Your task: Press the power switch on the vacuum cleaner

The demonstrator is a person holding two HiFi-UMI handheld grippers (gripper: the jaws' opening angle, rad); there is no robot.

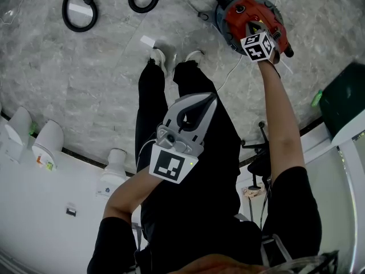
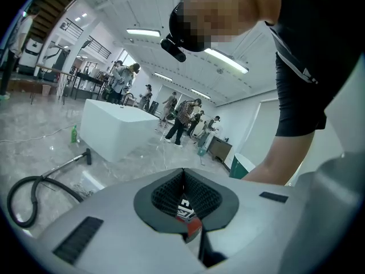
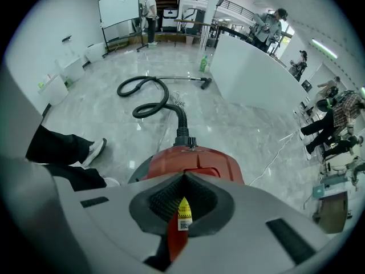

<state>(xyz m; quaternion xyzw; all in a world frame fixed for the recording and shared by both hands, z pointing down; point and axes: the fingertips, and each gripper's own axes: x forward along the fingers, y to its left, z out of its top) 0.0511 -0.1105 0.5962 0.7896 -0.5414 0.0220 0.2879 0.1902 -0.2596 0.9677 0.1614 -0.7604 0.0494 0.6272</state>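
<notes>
Stretching downward, the right gripper (image 1: 255,27) hovers closed over the vacuum cleaner (image 1: 238,11).

The vacuum cleaner (image 3: 194,161) is red with a dark grey rim, and its hose (image 3: 149,99) is black. The left tongs (image 2: 183,171) and right tongs (image 3: 183,177) are pale grey with black ribbed pads (image 3: 165,200). Their marker cubes (image 1: 259,45) carry black-and-white squares. The floor (image 1: 85,73) is grey veined marble. The trousers (image 1: 154,101) are black and the shoes (image 1: 158,56) are white.

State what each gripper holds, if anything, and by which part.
Nothing is held. The left gripper and the right gripper both have their jaws together and empty; the right points at the vacuum cleaner.
</notes>
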